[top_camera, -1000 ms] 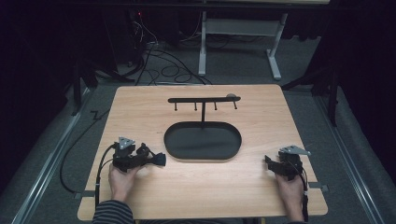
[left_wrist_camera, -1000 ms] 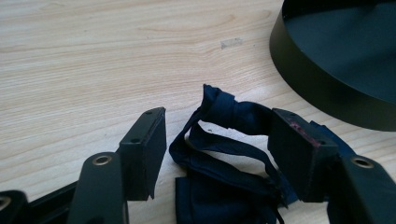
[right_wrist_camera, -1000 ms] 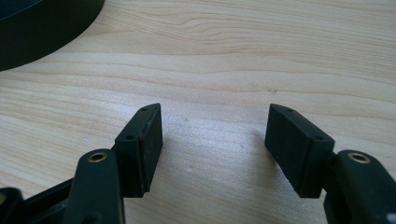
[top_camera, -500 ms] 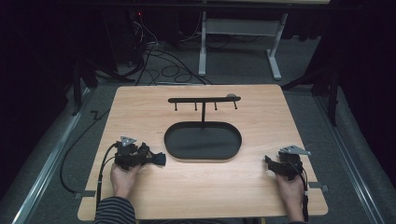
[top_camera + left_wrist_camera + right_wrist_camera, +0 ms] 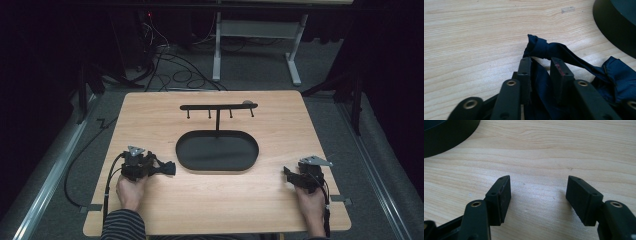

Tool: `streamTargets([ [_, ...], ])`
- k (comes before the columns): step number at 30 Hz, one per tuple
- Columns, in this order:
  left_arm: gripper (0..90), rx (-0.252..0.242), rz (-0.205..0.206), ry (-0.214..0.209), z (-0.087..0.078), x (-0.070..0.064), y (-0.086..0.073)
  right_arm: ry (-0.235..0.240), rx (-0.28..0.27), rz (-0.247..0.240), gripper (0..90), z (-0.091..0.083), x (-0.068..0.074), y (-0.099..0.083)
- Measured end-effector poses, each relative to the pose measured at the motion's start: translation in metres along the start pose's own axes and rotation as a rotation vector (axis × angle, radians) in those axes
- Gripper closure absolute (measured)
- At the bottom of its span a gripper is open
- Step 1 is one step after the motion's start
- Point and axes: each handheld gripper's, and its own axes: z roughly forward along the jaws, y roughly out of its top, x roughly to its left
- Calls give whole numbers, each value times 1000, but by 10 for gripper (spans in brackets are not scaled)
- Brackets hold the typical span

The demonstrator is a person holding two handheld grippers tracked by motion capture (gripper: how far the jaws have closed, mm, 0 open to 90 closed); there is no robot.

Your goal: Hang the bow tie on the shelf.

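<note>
Navy cloth [image 5: 554, 50] sits pinched in left gripper [image 5: 541, 66] fingers; right gripper [image 5: 539, 192] fingers gape wide.

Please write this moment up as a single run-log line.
left gripper: shut on dark blue cloth | right gripper: open, holding nothing, low over table | black hook stand: hooks bare

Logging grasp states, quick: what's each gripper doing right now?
Left gripper: shut on the dark blue cloth.
Right gripper: open, holding nothing.
</note>
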Motion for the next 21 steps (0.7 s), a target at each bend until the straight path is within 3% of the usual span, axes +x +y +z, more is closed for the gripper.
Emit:
streamTargets([
  [7,865,7,17,16,-1,2,0,0,0,0,384,0,0,0],
  [15,891,5,37,11,-2,1,-1,0,0,0,384,0,0,0],
  [21,893,-27,31,3,-9,3,0,0,0,0,384,0,0,0],
])
